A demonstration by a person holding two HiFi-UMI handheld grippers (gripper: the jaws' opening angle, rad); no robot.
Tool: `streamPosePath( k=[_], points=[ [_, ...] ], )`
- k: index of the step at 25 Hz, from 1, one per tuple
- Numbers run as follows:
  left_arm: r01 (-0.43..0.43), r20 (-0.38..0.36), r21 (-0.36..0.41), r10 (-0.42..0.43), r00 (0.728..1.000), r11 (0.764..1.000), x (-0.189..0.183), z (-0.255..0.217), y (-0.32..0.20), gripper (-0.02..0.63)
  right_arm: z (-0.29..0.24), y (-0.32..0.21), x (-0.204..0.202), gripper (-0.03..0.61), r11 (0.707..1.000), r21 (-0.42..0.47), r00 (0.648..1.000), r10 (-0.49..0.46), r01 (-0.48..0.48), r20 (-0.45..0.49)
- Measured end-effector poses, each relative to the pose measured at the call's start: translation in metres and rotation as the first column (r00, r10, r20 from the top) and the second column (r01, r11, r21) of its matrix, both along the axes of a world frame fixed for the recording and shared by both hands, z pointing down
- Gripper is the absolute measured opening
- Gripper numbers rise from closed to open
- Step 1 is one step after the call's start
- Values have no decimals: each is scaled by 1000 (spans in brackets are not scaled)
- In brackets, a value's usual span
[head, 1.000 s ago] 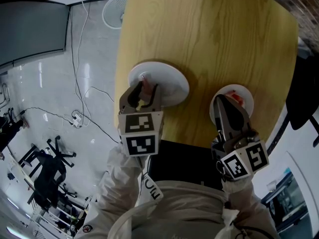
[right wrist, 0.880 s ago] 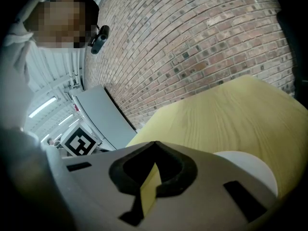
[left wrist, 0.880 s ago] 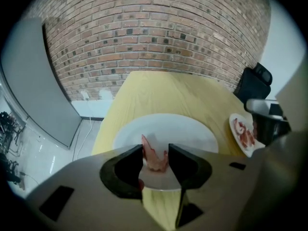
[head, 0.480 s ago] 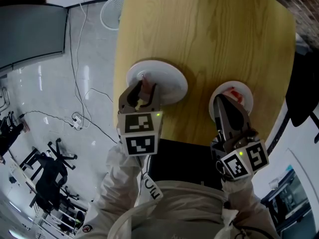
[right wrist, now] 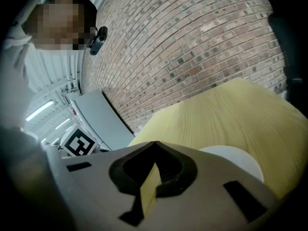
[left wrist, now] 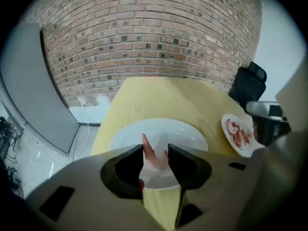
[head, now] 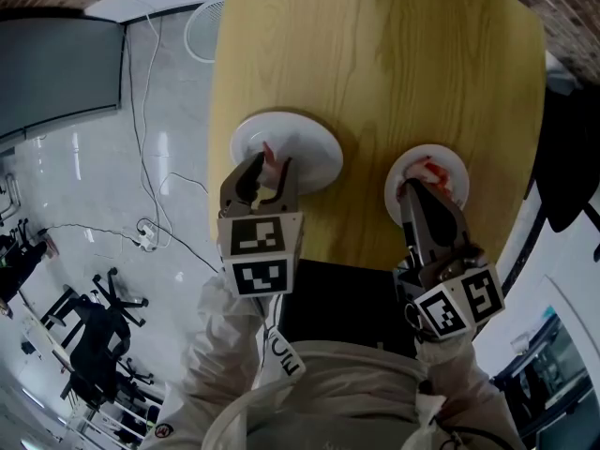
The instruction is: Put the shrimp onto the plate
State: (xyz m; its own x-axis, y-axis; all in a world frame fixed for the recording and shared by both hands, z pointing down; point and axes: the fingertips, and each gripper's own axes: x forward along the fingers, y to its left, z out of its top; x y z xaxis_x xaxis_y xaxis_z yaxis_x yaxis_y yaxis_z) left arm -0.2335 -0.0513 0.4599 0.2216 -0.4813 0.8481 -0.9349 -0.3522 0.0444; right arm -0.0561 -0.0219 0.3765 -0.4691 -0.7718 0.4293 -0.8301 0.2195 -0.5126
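Here the left gripper (left wrist: 156, 148), its jaws having just been closing, pinches the shrimp (left wrist: 153, 158) between its pads above the white plate (left wrist: 187, 131) at the left edge of the table (left wrist: 159, 95).

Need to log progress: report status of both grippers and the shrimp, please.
Left gripper, jaws just closing, holds pink shrimp over large white round plate. Right gripper shut, empty. Nothing in the way.

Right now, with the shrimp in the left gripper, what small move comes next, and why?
Probably ease the left gripper down a touch and open it. Its jaws, which have just been closing, pinch the shrimp over the big plate, near its front rim; whether the shrimp touches the plate I cannot tell. The right gripper is shut and empty.
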Motion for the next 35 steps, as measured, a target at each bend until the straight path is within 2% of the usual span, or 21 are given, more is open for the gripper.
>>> streamPosePath(
  k=[7,14,26,35],
  points=[
    [-29,-7,27,29,1000,999,20,-9,6,160,-4,15,20,23,999,5,999,33,-33,-4],
    [-80,-19,48,81,997,996,58,-19,18,156,-10,34,50,25,997,19,997,79,-79,1],
    [-204,-64,61,208,976,977,171,-33,70,156,-19,86,138,25,985,35,986,168,-169,6],
    [-261,-60,46,264,963,964,225,-28,101,156,-14,119,191,25,975,32,976,218,-218,11]
  ],
)
